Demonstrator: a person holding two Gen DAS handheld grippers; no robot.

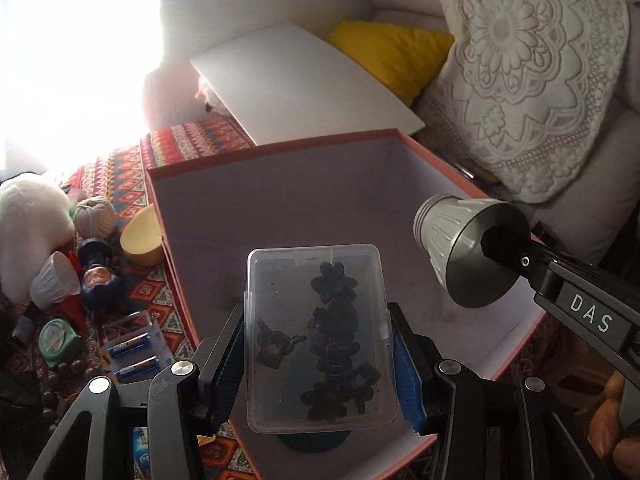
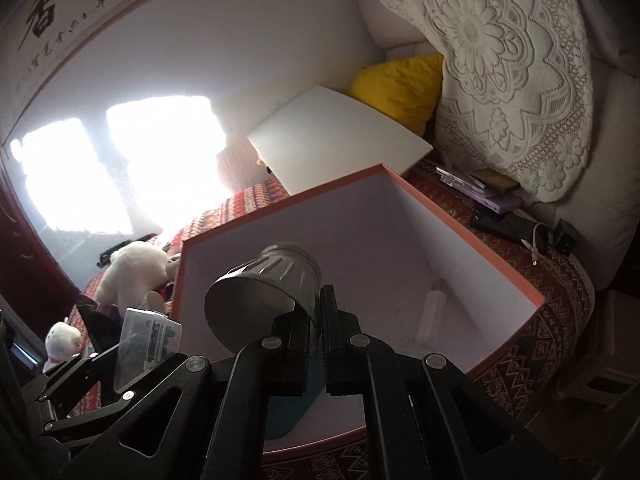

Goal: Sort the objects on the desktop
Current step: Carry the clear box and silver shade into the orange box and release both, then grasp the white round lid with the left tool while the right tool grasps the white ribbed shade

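While your left tongs (image 1: pixel 318 344) clamp the light, slippery clear case (image 1: pixel 320 336) by its long sides, the right tongs (image 2: pixel 316 354) pinch the stiff metal cup (image 2: pixel 264 292) by its rim.

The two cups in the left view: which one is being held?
The grey metal cup, pinched at its rim by the right gripper over the pink box. The white ribbed cup lies loose on the patterned cloth.

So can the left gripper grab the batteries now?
Probably not: the left gripper is shut on the clear case over the box. The batteries lie outside, unobstructed.
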